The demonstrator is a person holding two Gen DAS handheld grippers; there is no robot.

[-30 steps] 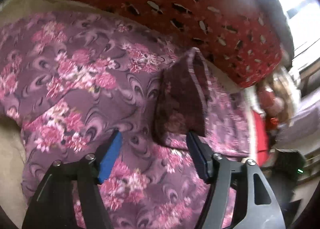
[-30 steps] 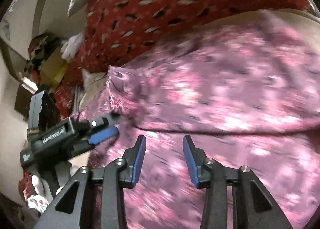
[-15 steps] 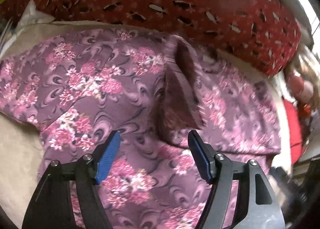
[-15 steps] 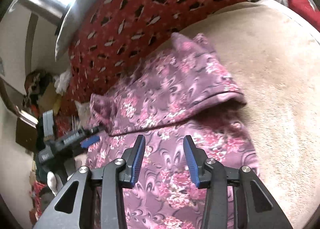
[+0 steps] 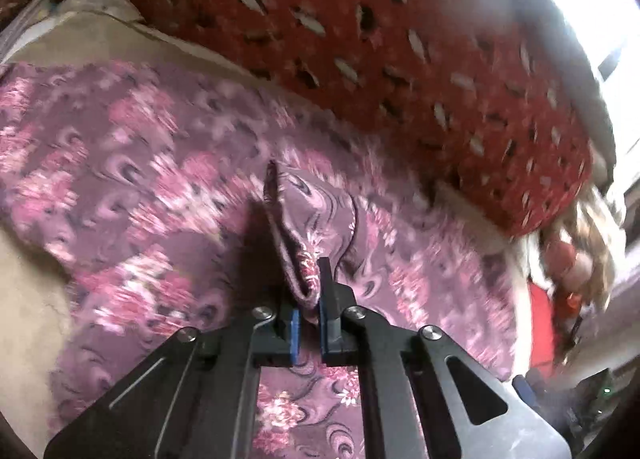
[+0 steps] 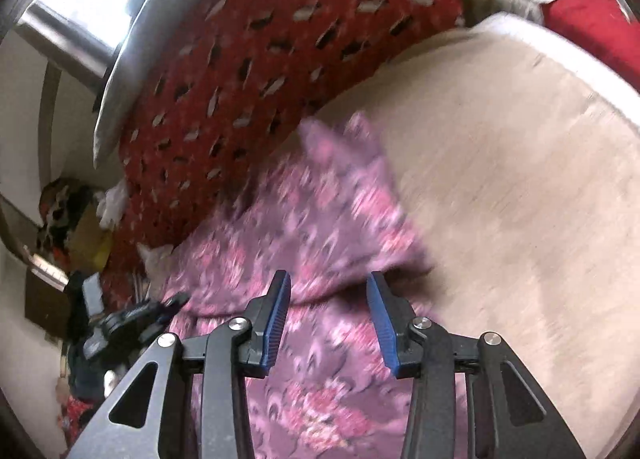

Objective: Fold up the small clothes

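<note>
1. Garment (image 5: 168, 195), purple with pink flowers, is spread over the beige surface (image 6: 520, 179) across the middle of both views; a red patterned cushion (image 5: 400, 51) lies along its far edge in the upper part of each frame.
2. A raised fold of the garment is seen clenched in the left gripper (image 5: 308, 323) at lower centre of the left view; the pads are closed tight on the cloth.
3. The right gripper (image 6: 328, 319) is held released above the garment's near edge at lower centre of the right view; nothing is pinched between its jaws.
4. Slippage is judged possible; only a thin pinch is held, so a hard pull could free it or drag the whole garment askew.
5. A bunched fold could result if one layer alone is caught.
6. No writing can be read; motion blur hides any label.
</note>
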